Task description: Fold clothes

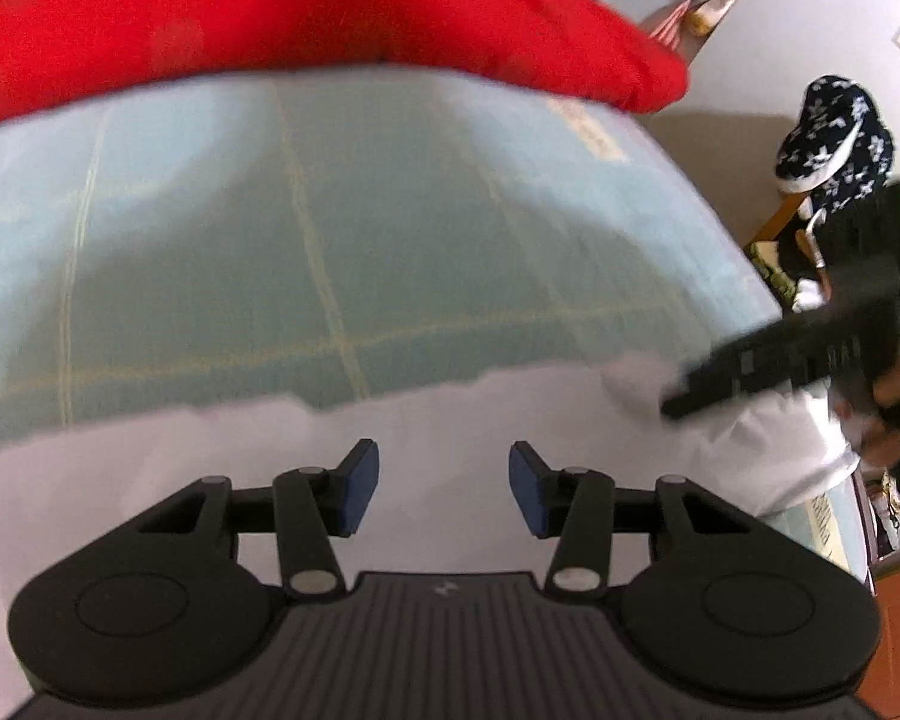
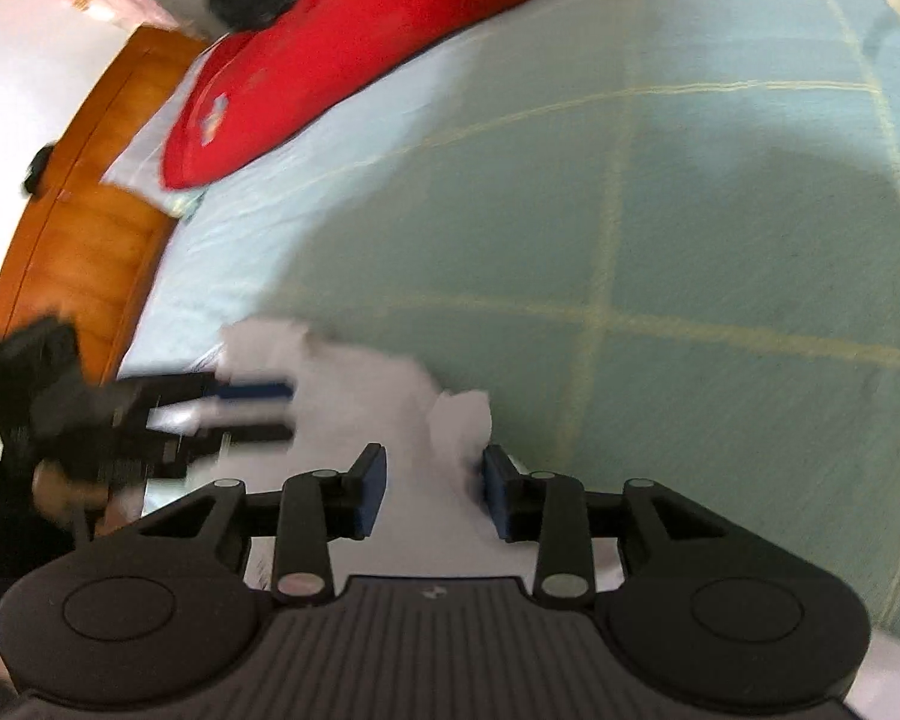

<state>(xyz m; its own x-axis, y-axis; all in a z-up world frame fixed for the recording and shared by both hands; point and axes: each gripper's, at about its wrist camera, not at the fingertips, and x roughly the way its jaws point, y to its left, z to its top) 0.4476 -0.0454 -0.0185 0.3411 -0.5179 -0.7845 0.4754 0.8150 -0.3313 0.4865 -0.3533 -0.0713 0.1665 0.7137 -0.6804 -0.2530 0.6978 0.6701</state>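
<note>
A bed [image 1: 330, 228] covered in a pale blue-green sheet with thin yellow grid lines fills both views. A red pillow [image 1: 306, 30] lies along its far edge. An orange wooden board [image 2: 72, 228], perhaps the headboard, borders it beside pale walls [image 1: 822, 48].

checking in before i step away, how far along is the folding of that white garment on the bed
Done: the white garment lies on the blue bed cover.
In hand: nothing. The left claw and right claw stand open above the cloth.
Left: blur hides any finished fold; the far edge looks ragged, so folding seems unfinished.
</note>
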